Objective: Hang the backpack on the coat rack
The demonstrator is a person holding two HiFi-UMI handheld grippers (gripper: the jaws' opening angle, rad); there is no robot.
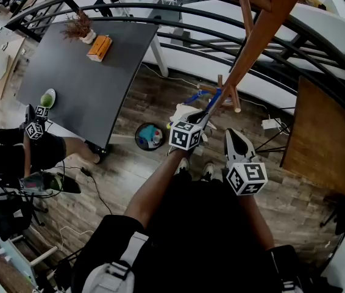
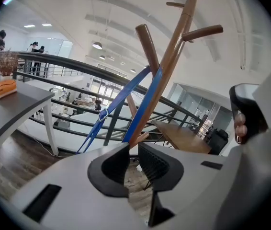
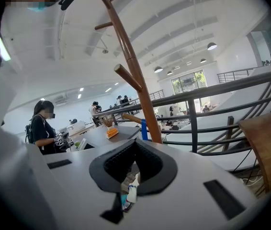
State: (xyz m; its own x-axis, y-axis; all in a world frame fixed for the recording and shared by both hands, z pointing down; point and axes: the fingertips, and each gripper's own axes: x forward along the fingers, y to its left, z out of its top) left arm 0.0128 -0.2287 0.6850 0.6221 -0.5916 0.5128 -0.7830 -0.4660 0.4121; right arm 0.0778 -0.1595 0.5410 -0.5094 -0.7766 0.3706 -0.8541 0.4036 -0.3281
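Backpack strap (image 2: 121, 97) hangs on coat rack (image 2: 174, 47).

We see the coat rack (image 1: 264, 29) cut off by the head view's top edge. The blue strap (image 2: 145, 101) drops behind our left gripper (image 2: 133, 144).

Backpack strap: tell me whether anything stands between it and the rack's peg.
Nothing visible does. The blue strap already lies over a peg of the coat rack, and the left gripper, jaws slightly apart, sits right at its lower end.
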